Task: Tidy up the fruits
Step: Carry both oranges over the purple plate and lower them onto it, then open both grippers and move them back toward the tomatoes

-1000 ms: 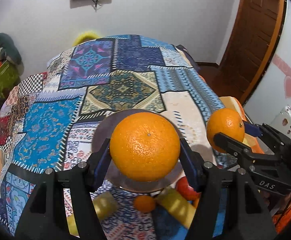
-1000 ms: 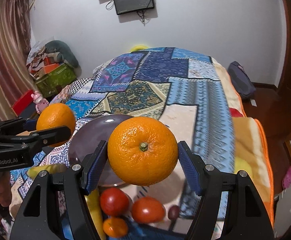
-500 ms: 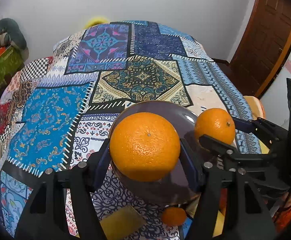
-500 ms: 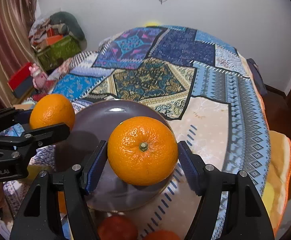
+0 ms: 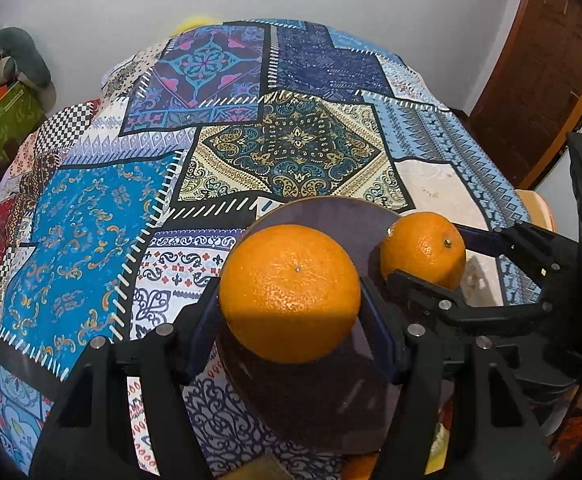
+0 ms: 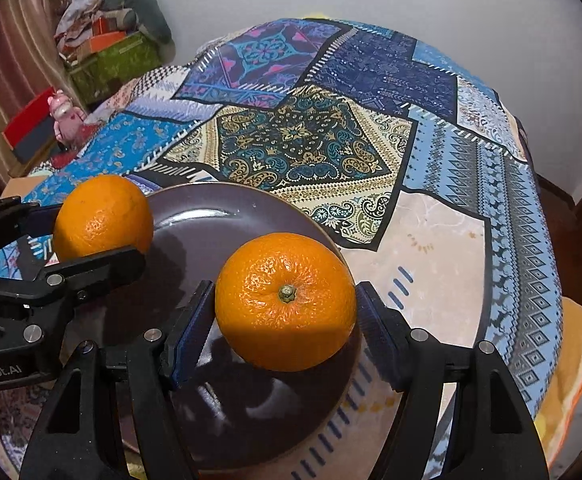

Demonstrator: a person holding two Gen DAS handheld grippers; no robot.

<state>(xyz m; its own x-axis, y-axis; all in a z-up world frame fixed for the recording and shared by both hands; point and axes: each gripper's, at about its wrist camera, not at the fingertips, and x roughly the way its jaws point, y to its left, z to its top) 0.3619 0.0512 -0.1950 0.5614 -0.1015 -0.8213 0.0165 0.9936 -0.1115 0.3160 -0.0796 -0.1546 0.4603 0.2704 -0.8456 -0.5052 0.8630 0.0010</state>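
Note:
My left gripper [image 5: 289, 308] is shut on an orange [image 5: 289, 292], its blue pads [image 5: 375, 332] pressed against both sides. My right gripper [image 6: 285, 320] is shut on a second orange [image 6: 285, 300] with the stem facing the camera. Both oranges hang just above a dark purple plate [image 6: 227, 224] that lies on the patchwork cloth. In the left wrist view the right gripper [image 5: 425, 256] and its orange [image 5: 423, 254] sit over the plate's [image 5: 331, 210] right rim. In the right wrist view the left gripper [image 6: 103, 220] and its orange [image 6: 103, 216] are over the left rim.
The patchwork cloth [image 5: 291, 152] covers the whole table. A yellow fruit [image 5: 439, 444] and a bit of orange fruit [image 5: 357, 468] peek out beneath the left gripper at the near edge. Boxes and bags [image 6: 111, 52] stand against the wall at left. A wooden door [image 5: 547, 64] is at right.
Both grippers sank and moved forward with their oranges, from beside the plate to just above it. The loose fruits at the near edge have dropped almost out of sight.

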